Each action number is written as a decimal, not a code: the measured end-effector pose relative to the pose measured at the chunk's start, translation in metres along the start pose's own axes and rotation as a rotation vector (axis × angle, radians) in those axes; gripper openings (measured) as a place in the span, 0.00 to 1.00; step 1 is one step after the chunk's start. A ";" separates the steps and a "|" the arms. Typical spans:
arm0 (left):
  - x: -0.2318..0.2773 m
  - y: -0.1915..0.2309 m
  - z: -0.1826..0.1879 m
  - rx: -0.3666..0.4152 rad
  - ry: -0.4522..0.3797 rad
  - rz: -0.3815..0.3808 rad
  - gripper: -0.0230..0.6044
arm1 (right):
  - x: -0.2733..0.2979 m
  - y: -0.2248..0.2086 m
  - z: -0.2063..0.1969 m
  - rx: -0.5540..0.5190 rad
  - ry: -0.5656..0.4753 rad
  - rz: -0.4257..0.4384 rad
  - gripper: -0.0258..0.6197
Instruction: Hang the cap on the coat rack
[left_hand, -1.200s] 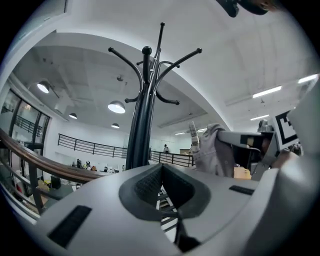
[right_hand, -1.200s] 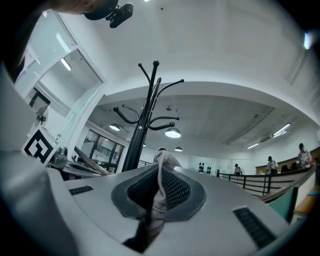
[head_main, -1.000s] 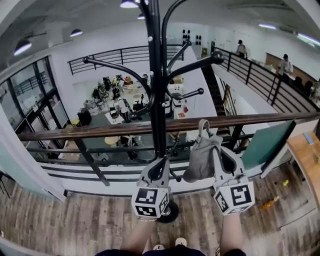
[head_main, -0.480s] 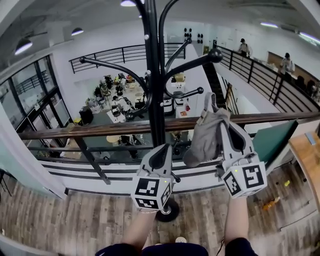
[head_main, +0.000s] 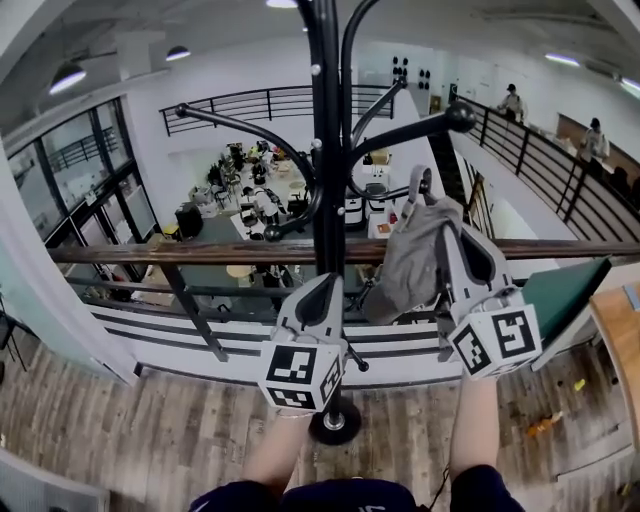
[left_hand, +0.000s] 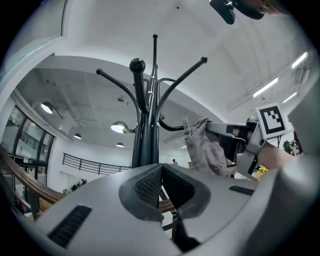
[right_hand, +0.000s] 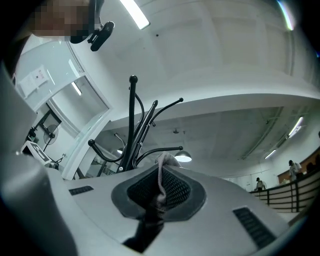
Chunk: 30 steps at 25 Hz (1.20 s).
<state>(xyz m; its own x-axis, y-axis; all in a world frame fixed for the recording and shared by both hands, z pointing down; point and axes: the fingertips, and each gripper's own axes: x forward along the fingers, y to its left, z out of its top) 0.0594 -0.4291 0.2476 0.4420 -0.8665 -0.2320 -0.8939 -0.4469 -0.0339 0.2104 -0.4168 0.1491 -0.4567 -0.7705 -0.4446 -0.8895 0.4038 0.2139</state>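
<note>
Your right gripper (head_main: 441, 214) is clamped narrow on a fold of the grey cap (head_main: 410, 265). The cap hangs from the tips and drapes down the gripper's inner side, toward your left gripper (head_main: 324, 286). That one has its jaws together with nothing between them. It sits low, just in front of the coat rack (head_main: 327, 150), whose pole rises beyond its tips.

The step in hand looks like the lift to a hook. The ball-tipped arm (head_main: 452, 119) lies above and just beyond the right tips, apart from the cap.
- Bring the cap's back strap or open crown higher than the ball.
- Carry it over the ball, then lower it so the fabric settles on the arm behind the ball.
- Do not loosen the pinch until the arm bears the cap's weight.
- The limp cloth may fold shut, so your free left gripper could spread the opening.

No brand, label or writing is readable on the cap or rack. The marker cubes (head_main: 300, 377) carry only black-and-white square patterns.
</note>
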 end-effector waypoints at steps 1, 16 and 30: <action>0.001 0.003 -0.001 0.002 0.001 0.007 0.04 | 0.003 0.000 -0.003 0.014 0.001 0.008 0.08; 0.002 0.013 -0.005 0.006 0.016 0.053 0.04 | 0.028 0.039 -0.018 0.081 0.003 0.200 0.08; -0.014 0.019 -0.026 -0.003 0.071 0.101 0.04 | 0.027 0.060 -0.043 0.098 0.079 0.222 0.08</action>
<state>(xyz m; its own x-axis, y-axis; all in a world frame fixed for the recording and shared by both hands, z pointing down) 0.0380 -0.4311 0.2751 0.3540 -0.9207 -0.1643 -0.9340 -0.3571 -0.0112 0.1438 -0.4345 0.1877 -0.6435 -0.6924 -0.3263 -0.7637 0.6098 0.2119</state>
